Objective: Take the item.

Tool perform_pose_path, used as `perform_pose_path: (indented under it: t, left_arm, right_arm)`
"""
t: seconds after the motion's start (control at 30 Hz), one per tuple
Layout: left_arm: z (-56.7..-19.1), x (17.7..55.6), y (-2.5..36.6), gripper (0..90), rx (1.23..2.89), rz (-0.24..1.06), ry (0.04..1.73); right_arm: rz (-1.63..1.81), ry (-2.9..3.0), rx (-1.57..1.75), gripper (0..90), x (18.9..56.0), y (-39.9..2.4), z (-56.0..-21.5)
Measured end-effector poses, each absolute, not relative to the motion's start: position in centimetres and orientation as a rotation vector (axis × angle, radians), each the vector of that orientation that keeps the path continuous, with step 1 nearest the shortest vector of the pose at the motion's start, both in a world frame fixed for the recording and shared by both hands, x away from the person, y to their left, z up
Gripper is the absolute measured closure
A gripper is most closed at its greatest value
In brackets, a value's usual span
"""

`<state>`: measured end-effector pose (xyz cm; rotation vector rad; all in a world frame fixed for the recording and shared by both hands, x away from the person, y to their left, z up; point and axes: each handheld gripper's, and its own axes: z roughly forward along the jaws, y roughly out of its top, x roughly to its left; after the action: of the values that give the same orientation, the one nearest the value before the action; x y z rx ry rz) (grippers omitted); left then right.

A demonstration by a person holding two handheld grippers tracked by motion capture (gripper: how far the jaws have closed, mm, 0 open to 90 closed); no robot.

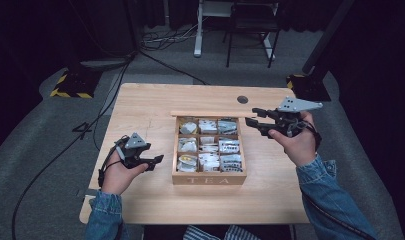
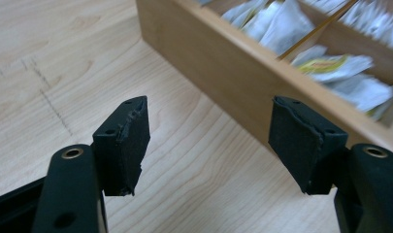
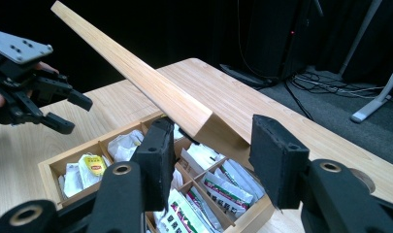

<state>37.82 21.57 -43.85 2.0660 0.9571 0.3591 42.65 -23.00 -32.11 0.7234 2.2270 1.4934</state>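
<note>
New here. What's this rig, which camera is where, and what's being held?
There is no robot arm. A person holds a two-jaw gripper in each hand. The high view looks down on the wooden table. The other two cameras ride on the grippers and look along their black jaws. On the table stands a wooden tea box full of tea bags. The right gripper grips the end of its raised lid. The left gripper is open and empty beside the box.

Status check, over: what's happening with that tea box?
Left gripper open, empty, beside the tea box. Right gripper at the raised lid; grip unclear. Nothing in the way.
</note>
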Motion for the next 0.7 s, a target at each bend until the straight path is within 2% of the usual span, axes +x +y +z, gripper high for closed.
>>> perform_pose_path:
  t: [0.23,0.57,0.7]
  left_arm:
    - [-42.4,37.2,20.4,30.0,2.024,0.278,0.859]
    - [-41.0,36.8,17.8,30.7,2.048,0.281,0.749]
    - [-41.1,36.9,16.4,31.0,2.030,0.223,0.700]
  right_arm:
    - [1.488,2.228,0.724,52.7,42.6,-23.0,-32.1]
    - [1.490,2.223,0.727,52.7,42.7,-23.0,-32.1]
    - [1.486,2.221,0.727,52.6,42.7,-22.9,-32.1]
